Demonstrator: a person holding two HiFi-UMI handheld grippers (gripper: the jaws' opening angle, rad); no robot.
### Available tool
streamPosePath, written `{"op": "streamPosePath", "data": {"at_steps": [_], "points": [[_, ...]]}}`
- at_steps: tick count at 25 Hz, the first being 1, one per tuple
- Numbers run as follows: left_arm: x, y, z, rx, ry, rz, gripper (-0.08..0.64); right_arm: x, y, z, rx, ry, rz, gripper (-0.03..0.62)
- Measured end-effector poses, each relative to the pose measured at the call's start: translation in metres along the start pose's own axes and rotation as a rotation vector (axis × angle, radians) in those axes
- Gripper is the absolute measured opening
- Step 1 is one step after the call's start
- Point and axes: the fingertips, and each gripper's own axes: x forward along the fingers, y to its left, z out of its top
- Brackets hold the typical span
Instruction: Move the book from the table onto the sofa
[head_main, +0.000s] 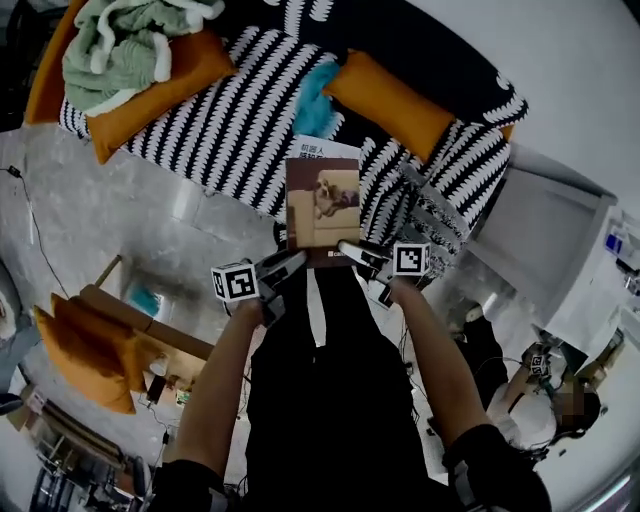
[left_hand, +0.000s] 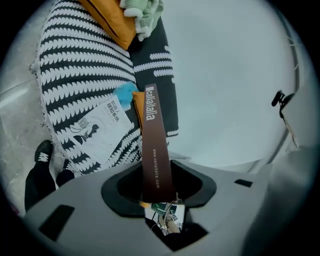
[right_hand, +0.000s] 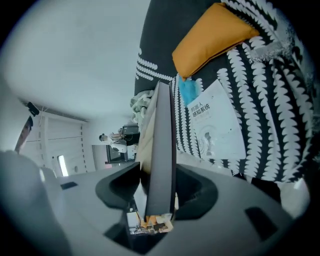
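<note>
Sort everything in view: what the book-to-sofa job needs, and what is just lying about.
Job: brown book with a dog photo on its cover, black-and-white patterned sofa, left gripper, right gripper.
Lying about: white printed booklet on the sofa, orange fabric cushions, green-and-white knitted blanket, small turquoise item.

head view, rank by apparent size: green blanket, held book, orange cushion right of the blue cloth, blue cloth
1. green blanket, clearly largest
2. held book and orange cushion look about alike; the book is nearer the camera, so I won't rank them
3. blue cloth, smallest
</note>
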Motion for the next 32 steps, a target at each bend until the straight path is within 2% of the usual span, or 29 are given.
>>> {"op": "streamPosePath", "data": {"at_steps": [4,12,17,21,23,26,28,31,32], "points": [[0.017,0.038,0.012,-0.031,0.021,0.000,0.155,0.009,-0.050,0.006,0.067,0.017,-0.106,0.193],[0.050,0.113,0.028,0.021,0.102,0.018,0.158,0.027,-0.125,0.018,0.077,0.023,-0.129,0.193],[0.073,0.137,0.026,0.012,0.112,0.016,0.161,0.019,-0.154,0.024,0.087,-0.005,-0.155,0.193],[0.087,0.149,0.039,-0.062,0.039,-0.001,0.167,0.023,-0.170,0.036,0.128,-0.072,-0.167,0.193],[0.090,0.159,0.047,-0.087,-0.002,0.019,0.167,0.028,-0.178,0.038,0.133,-0.076,-0.179,0.193],[0.091,0.171,0.051,-0.104,-0.019,0.058,0.173,0.034,-0.186,0.035,0.137,-0.073,-0.204,0.196],[0.090,0.177,0.053,-0.124,-0.050,0.083,0.176,0.033,-0.190,0.035,0.135,-0.089,-0.220,0.201],[0.094,0.177,0.062,-0.170,-0.128,0.053,0.178,0.033,-0.200,0.039,0.108,-0.119,-0.269,0.216],[0.094,0.178,0.064,-0.161,-0.136,0.063,0.180,0.034,-0.203,0.039,0.094,-0.123,-0.296,0.227]]}}
